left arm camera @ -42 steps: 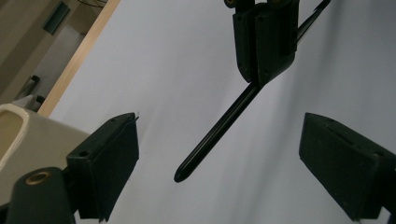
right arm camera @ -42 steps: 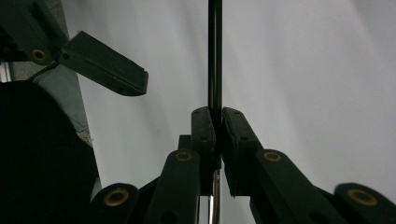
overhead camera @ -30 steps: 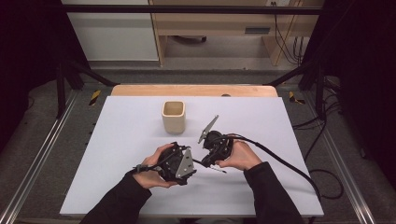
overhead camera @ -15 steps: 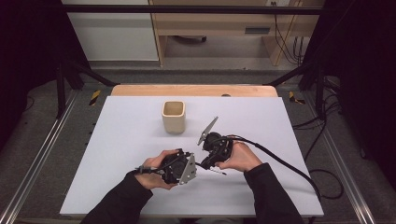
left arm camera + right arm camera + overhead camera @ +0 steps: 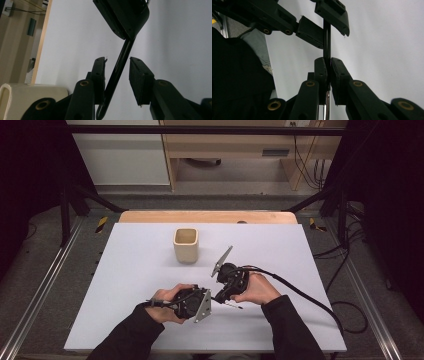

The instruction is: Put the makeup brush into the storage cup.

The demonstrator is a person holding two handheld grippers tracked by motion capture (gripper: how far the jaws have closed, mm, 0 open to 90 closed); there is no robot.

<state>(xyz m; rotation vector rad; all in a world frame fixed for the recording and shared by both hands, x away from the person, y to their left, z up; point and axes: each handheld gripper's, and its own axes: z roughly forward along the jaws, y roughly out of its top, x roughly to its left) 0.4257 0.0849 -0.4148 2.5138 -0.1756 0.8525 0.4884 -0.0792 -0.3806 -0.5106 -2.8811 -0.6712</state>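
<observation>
White table (image 5: 125,285), thin black rod (image 5: 326,42) clenched in right tool (image 5: 328,65), between released left tool (image 5: 117,72) jaws.

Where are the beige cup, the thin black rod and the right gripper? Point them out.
beige cup (image 5: 186,245), high view, on its front wall.
thin black rod (image 5: 326,40), right gripper view, on its shaft above the jaws.
right gripper (image 5: 328,65), right gripper view, midway between its fingertips, clamped on the rod.

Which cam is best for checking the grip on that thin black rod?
Right gripper view: the right gripper is shut on the thin black rod. Left gripper view shows the rod between the left gripper's open jaws. High view: barely a sliver.
</observation>
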